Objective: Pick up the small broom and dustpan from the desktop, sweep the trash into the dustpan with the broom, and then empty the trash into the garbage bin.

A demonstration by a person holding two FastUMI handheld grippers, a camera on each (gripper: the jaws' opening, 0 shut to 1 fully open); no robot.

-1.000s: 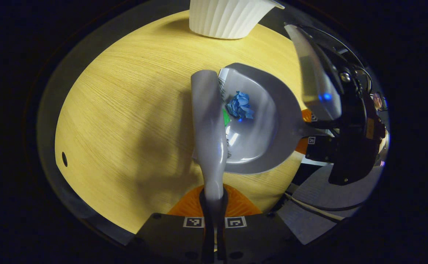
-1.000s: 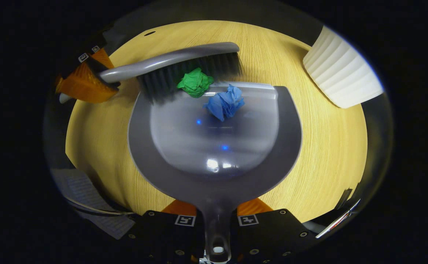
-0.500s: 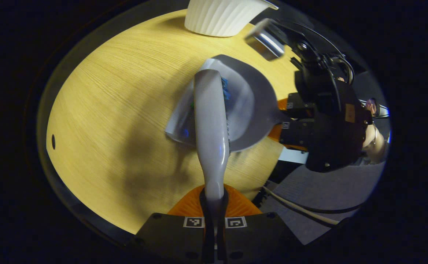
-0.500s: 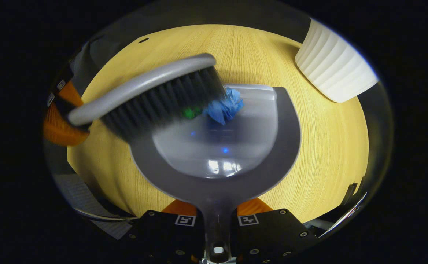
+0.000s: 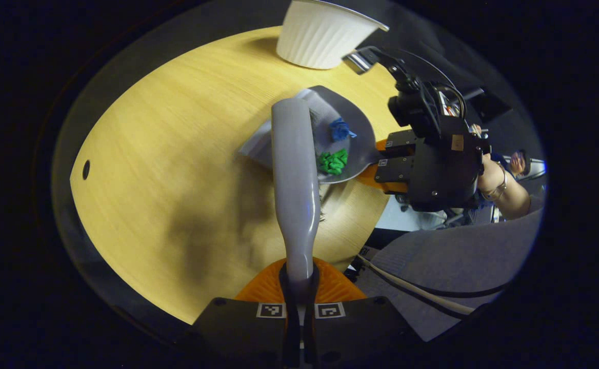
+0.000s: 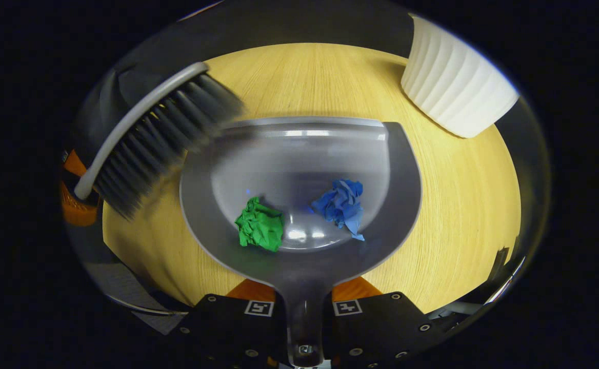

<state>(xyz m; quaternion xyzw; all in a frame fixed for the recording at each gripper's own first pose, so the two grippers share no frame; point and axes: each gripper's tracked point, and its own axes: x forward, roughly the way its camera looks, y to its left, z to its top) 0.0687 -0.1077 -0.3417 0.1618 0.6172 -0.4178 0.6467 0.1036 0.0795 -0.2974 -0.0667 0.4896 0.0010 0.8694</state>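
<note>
Since the earlier frames the two paper balls have slid from the front lip of the dustpan (image 6: 299, 205) back toward its handle end, and the broom (image 6: 151, 141) has swung away from the pan's mouth to its side.

In the left gripper view, the left gripper (image 5: 299, 287) has its two fingers clenched on the broom's thin handle end, and the broom's grey back (image 5: 294, 174) runs straight away from the camera over the desk (image 5: 166, 169). Just past it the dustpan (image 5: 353, 133) hangs tilted, lip toward the desk's far edge, with the green paper ball (image 5: 333, 161) and the blue paper ball (image 5: 340, 129) inside. The right gripper (image 5: 381, 164) holds the pan's handle near the desk's right edge, with a person's hand (image 5: 499, 184) behind it. The white ribbed garbage bin (image 5: 325, 33) stands at the desk's far edge.

In the right gripper view, the right gripper (image 6: 302, 307) grasps the dustpan's handle, both fingers tight against it. The green paper ball (image 6: 260, 231) and blue paper ball (image 6: 341, 205) lie apart in the deep part of the pan. The broom's dark bristles point toward the pan's left rim, blurred. The left gripper (image 6: 74, 189) shows at the left edge. The garbage bin (image 6: 456, 87) stands beyond the pan, toward the desk's far right corner (image 6: 463, 169).
</note>
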